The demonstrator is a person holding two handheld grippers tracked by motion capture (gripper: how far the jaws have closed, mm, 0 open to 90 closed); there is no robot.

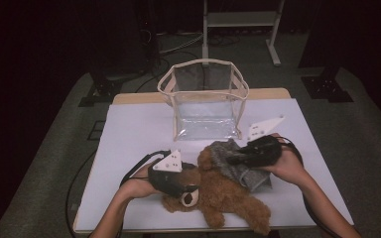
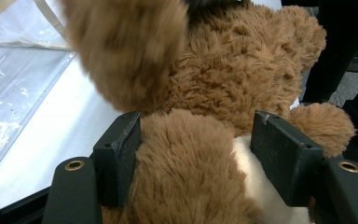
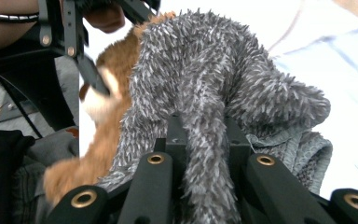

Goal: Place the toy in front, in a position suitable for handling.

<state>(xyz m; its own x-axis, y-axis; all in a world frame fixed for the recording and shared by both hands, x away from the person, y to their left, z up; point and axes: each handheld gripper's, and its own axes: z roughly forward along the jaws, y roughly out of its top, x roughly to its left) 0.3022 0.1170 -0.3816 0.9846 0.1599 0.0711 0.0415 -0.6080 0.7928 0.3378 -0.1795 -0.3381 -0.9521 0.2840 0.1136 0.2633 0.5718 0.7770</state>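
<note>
**Soft bear, loose grey garment: grip on bulk, not on fluff**

High view: teddy bear (image 1: 223, 196) lies on the white table (image 1: 139, 129), just in front of the clear bag (image 1: 206, 99). Left gripper (image 1: 186, 191) sits at the bear's head; right gripper (image 1: 238, 157) holds a fuzzy grey garment (image 1: 238, 166) over the bear's body.

Left gripper view: the jaws pinch a plush brown limb or snout, sinking in. The bear (image 2: 223, 74) looks light, squashy and unbreakable; thick parts likely hold best.

Right gripper view: the jaws are pressed nearly together on a fold of the garment (image 3: 205, 93), shaggy outside, ribbed inside. It looks limp and stretchy, so it probably slips unless gathered.
</note>
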